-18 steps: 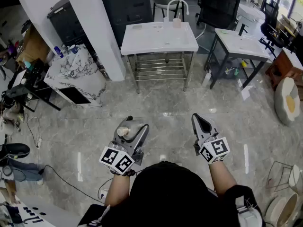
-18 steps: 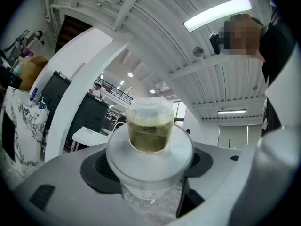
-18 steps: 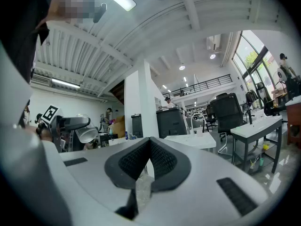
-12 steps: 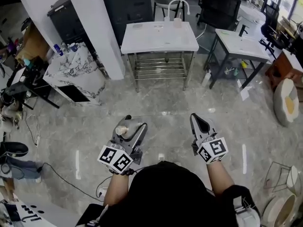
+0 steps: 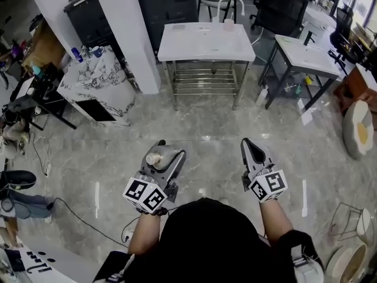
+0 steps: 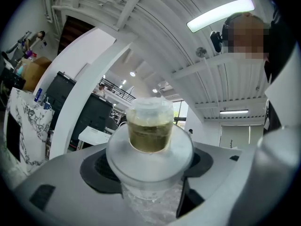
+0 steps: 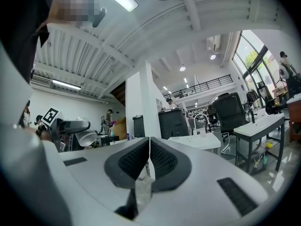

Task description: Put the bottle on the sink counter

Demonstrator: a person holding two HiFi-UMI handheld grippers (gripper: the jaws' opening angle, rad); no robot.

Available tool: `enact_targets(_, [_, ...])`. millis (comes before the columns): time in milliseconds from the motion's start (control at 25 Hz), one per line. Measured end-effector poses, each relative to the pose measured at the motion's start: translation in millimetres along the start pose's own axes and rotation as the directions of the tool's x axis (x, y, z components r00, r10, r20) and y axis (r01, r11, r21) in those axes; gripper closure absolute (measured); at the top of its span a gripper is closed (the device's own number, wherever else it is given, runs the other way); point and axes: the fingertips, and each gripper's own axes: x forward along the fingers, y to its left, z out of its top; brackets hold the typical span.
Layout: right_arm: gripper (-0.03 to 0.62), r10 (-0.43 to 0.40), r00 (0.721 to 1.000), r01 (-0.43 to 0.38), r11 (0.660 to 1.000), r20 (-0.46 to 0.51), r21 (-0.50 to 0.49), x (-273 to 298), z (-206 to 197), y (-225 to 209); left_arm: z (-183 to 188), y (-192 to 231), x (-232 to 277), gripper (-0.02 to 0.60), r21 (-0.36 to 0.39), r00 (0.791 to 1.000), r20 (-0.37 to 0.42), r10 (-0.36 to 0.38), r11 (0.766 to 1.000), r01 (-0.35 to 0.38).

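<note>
Head view — left gripper (image 5: 165, 153) around bottle (image 5: 154, 158), right gripper (image 5: 251, 147) alongside, both forward

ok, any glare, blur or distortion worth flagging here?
Head view: sharp; lamp streaks glare on the floor. Left gripper view: heavy fisheye, ceiling lamp blown out, bottle close yet crisp. Right gripper view: same fisheye, bright windows, right gripper in focus.

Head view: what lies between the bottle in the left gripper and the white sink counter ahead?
Only bare grey floor lies between the bottle, held in the left gripper, and the sink counter. The head view shows this stretch.
</note>
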Motion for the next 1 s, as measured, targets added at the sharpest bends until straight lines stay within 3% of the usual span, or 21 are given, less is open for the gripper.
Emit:
enact_targets(480, [0.562,-0.014,1.0,0.014,1.0,-0.012,0.008,16.9,-11.6,32.3,11.9,39.2,-16.7,0.232,-0.028,1.0,0.005,-0.014,1.0,0.014])
enact_targets(720, [0.562,-0.011,1.0,0.011,1.0,0.007,0.024,45.9,-9.0,-5.8,13.0,55.0,21.0,0.232,-0.019,1.0,0.01,0.008,1.0,-0.008])
enact_targets(1000, [0.562,0.063,0.998,-0.063,0.997,0.01,0.046,116.6,-2.8,-66.0,21.8,70.4,90.1,0.232,-0.001,0.999,0.021,0.042,0.999,-0.042])
